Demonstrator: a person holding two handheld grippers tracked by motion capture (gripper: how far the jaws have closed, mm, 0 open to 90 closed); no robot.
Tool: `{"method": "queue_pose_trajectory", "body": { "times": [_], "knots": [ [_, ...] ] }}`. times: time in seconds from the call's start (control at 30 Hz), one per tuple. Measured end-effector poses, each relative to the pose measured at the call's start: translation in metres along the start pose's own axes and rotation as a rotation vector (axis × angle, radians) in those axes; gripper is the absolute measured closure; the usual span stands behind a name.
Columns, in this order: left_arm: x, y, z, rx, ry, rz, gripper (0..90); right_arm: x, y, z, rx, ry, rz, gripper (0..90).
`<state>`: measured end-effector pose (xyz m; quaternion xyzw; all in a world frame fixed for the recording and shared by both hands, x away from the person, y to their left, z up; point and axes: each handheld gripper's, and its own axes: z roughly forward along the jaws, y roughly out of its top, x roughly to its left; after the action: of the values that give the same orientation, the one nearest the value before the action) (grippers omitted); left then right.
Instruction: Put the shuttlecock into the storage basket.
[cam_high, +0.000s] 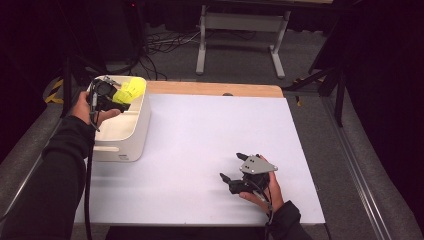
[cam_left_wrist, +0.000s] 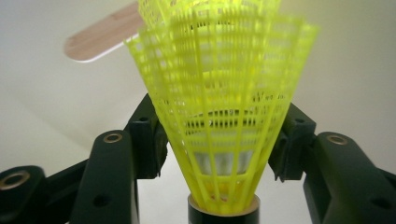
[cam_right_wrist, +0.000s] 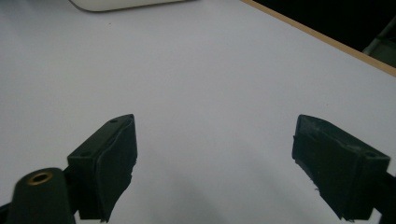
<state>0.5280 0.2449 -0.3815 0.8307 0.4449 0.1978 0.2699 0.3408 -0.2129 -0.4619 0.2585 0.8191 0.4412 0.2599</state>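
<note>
Taking the white bin as the landmark: nearest the person, well off to the bin's right and closer to the bench's front edge, the right tool rests low over the white bench, held by one hand. In the right gripper view its two black pads stand wide apart with bare bench surface between them and nothing in its hold.

The bin stands at the bench's left edge; it is one rectangular tub, with pale inner walls.

Over the far end of that bin the left tool is held by the other hand. One yellow shuttlecock sits at its tips, above the bin's far rim. In the left gripper view the shuttlecock stands upright between the two jaws, its dark-banded cork base low at the middle and its mesh skirt flaring upward. The jaws stand about half open on either side of the skirt; the pads lie right at the mesh, and whether they press on it I cannot tell.

Count: two tools, one shuttlecock, one bin.

Beyond the bin, a strip of bare wood runs along the bench's far edge.
</note>
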Motion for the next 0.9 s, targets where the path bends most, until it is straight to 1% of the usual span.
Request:
{"method": "queue_pose_trajectory", "body": {
  "times": [0.03, 0.07, 0.1, 0.13, 0.2, 0.23, 0.27, 0.3, 0.33, 0.37, 0.43, 0.47, 0.6, 0.67, 0.7, 0.77, 0.8, 0.87, 0.9],
  "knots": [
    [-0.001, 0.0, 0.002, 0.013, -0.001, 0.004, 44.9, 0.0, 0.0, 0.0, 0.0, -0.001, 0.001, 15.0],
    [-0.001, 0.001, 0.003, 0.031, -0.002, 0.009, 42.0, -0.001, 0.0, 0.0, 0.0, -0.004, 0.001, 15.0],
    [-0.002, 0.001, 0.004, 0.032, 0.006, 0.012, 37.8, -0.001, 0.001, 0.0, -0.001, -0.005, 0.003, 15.0],
    [-0.001, 0.001, 0.005, 0.034, 0.002, 0.006, 33.8, -0.001, 0.001, -0.001, -0.003, -0.006, 0.004, 14.9],
    [-0.001, 0.001, 0.003, 0.02, 0.011, 0.005, 30.8, -0.001, 0.001, -0.001, -0.006, -0.007, 0.003, 14.9],
    [-0.001, 0.001, 0.003, 0.019, 0.017, 0.0, 26.0, -0.001, 0.001, -0.001, -0.005, -0.007, 0.003, 14.9],
    [-0.002, 0.001, 0.003, 0.023, 0.023, -0.002, 19.0, -0.001, 0.001, -0.001, -0.005, -0.006, 0.003, 14.9],
    [-0.002, 0.0, 0.002, 0.022, 0.024, 0.0, 15.8, -0.001, 0.001, -0.001, -0.006, -0.007, 0.003, 14.9],
    [-0.001, 0.001, 0.001, 0.016, 0.027, 0.009, 14.8, -0.001, 0.001, -0.001, -0.005, -0.008, 0.003, 14.9],
    [-0.002, 0.001, 0.0, 0.009, 0.018, 0.003, 13.8, -0.001, 0.001, -0.001, -0.005, -0.007, 0.002, 14.9],
    [-0.004, 0.002, -0.003, -0.017, 0.008, 0.015, 13.2, -0.001, 0.002, -0.002, -0.007, -0.013, -0.001, 14.9],
    [-0.004, 0.002, -0.004, -0.031, 0.009, 0.018, 12.6, -0.002, 0.002, -0.003, -0.012, -0.014, 0.001, 14.9],
    [-0.007, 0.003, -0.008, -0.058, 0.01, 0.038, 11.0, -0.003, 0.003, -0.004, -0.016, -0.02, 0.001, 14.9],
    [-0.009, 0.003, -0.014, -0.099, 0.003, 0.042, 11.0, -0.003, 0.003, -0.005, -0.017, -0.022, 0.001, 14.9],
    [-0.01, 0.003, -0.017, -0.116, 0.007, 0.047, 11.0, -0.003, 0.003, -0.005, -0.019, -0.023, 0.002, 14.9],
    [-0.011, 0.003, -0.02, -0.139, 0.004, 0.052, 11.0, -0.003, 0.003, -0.006, -0.02, -0.024, 0.003, 14.9],
    [-0.011, 0.003, -0.022, -0.142, 0.008, 0.062, 11.0, -0.003, 0.003, -0.006, -0.021, -0.025, 0.002, 14.9],
    [-0.012, 0.003, -0.025, -0.159, 0.003, 0.061, 11.0, -0.003, 0.004, -0.007, -0.023, -0.025, 0.002, 14.9],
    [-0.013, 0.003, -0.027, -0.174, 0.009, 0.066, 11.0, -0.003, 0.004, -0.007, -0.024, -0.026, 0.001, 14.9]
  ]
}}
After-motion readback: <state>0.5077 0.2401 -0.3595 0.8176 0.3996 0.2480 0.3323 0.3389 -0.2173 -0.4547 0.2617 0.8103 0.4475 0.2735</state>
